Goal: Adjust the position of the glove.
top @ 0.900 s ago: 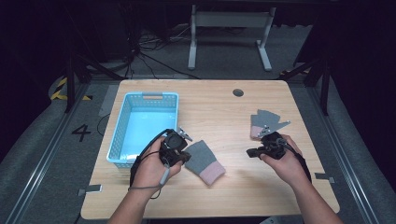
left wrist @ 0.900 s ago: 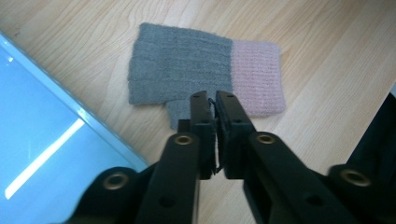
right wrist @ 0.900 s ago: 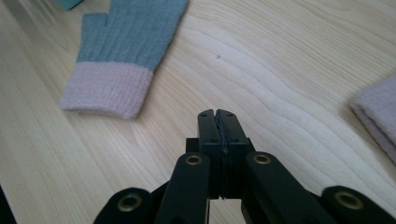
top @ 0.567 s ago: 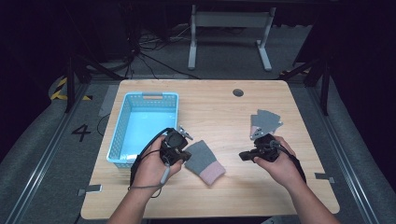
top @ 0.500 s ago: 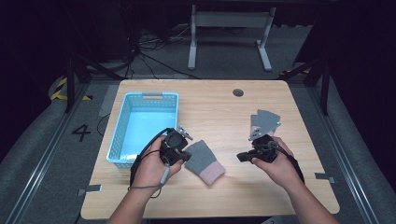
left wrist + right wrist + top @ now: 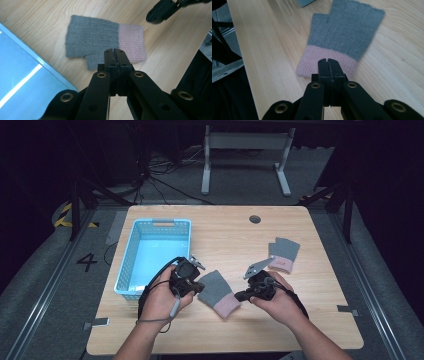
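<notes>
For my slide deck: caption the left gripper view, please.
Left gripper, jaws shut, poised over a grey fingerless glove with pink cuff beside the blue basket.

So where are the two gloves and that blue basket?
near glove (image 6: 218,292), high view, on its grey hand part.
far glove (image 6: 283,254), high view, where grey meets the pink cuff.
blue basket (image 6: 128,260), high view, on its left wall.

Grey glove (image 6: 218,292) with pink cuff; light-blue basket (image 6: 131,267).
</notes>
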The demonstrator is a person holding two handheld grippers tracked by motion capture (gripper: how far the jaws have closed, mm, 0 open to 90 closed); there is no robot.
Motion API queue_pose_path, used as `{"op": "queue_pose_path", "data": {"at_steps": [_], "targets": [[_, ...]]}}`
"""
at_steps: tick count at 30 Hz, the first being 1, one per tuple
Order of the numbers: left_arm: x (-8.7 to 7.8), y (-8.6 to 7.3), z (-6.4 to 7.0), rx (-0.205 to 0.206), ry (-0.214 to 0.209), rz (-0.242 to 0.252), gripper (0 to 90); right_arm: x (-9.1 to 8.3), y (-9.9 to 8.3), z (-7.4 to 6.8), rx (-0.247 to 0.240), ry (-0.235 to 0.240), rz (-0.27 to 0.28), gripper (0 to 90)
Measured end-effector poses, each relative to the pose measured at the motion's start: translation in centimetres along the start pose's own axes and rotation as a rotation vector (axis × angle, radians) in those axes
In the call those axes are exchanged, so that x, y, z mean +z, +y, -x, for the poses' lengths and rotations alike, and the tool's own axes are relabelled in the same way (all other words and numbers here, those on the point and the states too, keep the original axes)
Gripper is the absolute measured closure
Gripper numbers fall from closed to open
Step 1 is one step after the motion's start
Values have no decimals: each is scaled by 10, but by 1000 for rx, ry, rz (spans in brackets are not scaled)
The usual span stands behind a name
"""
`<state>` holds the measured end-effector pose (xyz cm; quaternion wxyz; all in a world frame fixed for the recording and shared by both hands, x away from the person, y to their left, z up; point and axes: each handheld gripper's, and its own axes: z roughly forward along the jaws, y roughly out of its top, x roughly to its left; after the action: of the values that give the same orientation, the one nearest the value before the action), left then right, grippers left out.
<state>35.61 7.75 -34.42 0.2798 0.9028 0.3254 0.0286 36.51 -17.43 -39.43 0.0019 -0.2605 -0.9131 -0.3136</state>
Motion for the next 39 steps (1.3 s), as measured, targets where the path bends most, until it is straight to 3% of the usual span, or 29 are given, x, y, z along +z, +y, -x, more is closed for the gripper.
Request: {"op": "queue_pose_path", "data": {"at_steps": [9,17,25,39], "targets": [[3,0,0,1,0,-4,900,26,5,-12,-30,17,-46,900],[3,0,0,-1,1,-5,900,41,4,-12,-39,20,-79,900],[3,0,0,-1,-1,-4,899,48,1,-9,-37,11,-105,900],[3,0,0,-2,-1,-1,898,40,-6,7,27,-13,-109,900]]}}
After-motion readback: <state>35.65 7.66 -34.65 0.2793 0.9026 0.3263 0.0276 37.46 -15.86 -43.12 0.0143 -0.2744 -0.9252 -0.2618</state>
